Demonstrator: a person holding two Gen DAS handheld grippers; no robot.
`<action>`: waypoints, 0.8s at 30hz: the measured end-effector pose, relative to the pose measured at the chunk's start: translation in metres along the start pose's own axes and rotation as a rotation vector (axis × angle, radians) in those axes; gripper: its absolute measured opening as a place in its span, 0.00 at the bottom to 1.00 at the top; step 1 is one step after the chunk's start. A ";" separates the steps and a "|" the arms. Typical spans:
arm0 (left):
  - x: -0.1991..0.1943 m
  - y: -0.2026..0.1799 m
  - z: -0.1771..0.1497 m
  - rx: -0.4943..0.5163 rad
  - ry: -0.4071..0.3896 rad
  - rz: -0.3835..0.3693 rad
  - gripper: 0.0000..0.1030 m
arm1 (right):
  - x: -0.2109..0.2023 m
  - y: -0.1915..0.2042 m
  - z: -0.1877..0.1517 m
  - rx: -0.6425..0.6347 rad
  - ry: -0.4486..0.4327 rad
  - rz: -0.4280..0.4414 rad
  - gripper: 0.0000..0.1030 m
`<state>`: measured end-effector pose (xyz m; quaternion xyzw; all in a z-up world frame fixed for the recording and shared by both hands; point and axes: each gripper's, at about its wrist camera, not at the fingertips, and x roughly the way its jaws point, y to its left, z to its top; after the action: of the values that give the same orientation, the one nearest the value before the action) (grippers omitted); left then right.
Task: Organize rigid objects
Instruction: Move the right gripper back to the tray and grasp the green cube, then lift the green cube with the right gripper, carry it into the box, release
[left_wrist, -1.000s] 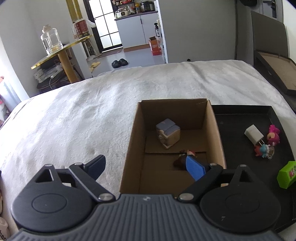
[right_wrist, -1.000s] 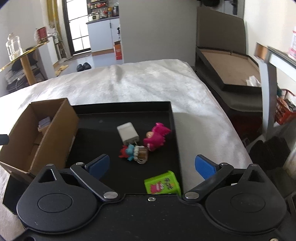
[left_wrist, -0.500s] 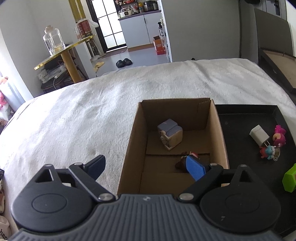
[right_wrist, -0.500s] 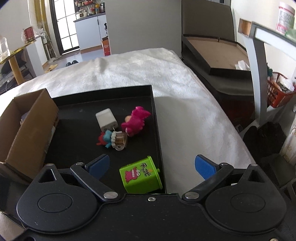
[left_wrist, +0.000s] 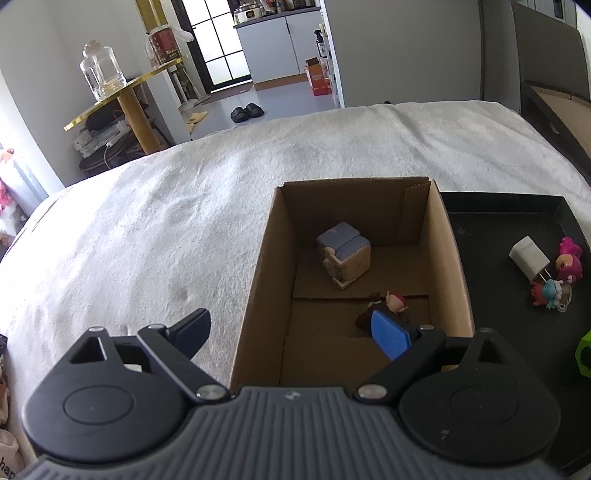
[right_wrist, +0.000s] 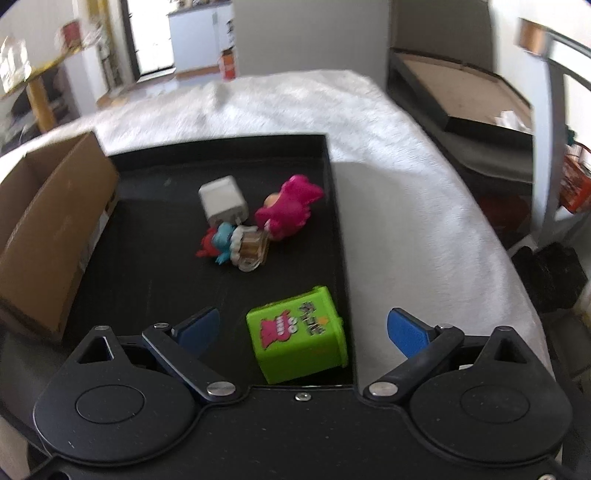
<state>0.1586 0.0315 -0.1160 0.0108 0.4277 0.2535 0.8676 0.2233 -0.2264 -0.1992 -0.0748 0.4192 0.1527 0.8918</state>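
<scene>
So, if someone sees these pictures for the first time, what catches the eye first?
Probably the bright green box at the near edge of the black tray, lying between the open fingers of the right claw. Next, the pink figure beside a white charger, and the cardboard box holding two small toys.

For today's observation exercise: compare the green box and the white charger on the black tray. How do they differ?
Colour: the green box is bright green with a pink printed figure; the white charger is plain white.
Place: the green box lies at the near end of the black tray, between the right gripper's open jaws; the charger lies farther back, against the toy figures.
Size: the box looks bigger.
Both are blocky and on the tray.
</scene>
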 end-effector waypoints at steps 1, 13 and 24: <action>0.000 0.000 -0.001 0.001 -0.001 0.001 0.91 | 0.003 0.002 0.000 -0.019 0.011 0.001 0.90; 0.005 0.012 -0.008 -0.035 0.009 -0.009 0.91 | -0.009 0.011 0.007 -0.083 -0.002 -0.034 0.50; 0.012 0.027 -0.017 -0.058 0.010 -0.009 0.91 | -0.034 0.054 0.026 -0.191 -0.102 0.027 0.50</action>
<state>0.1404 0.0572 -0.1292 -0.0175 0.4243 0.2620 0.8666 0.2037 -0.1764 -0.1563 -0.1460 0.3579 0.2075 0.8986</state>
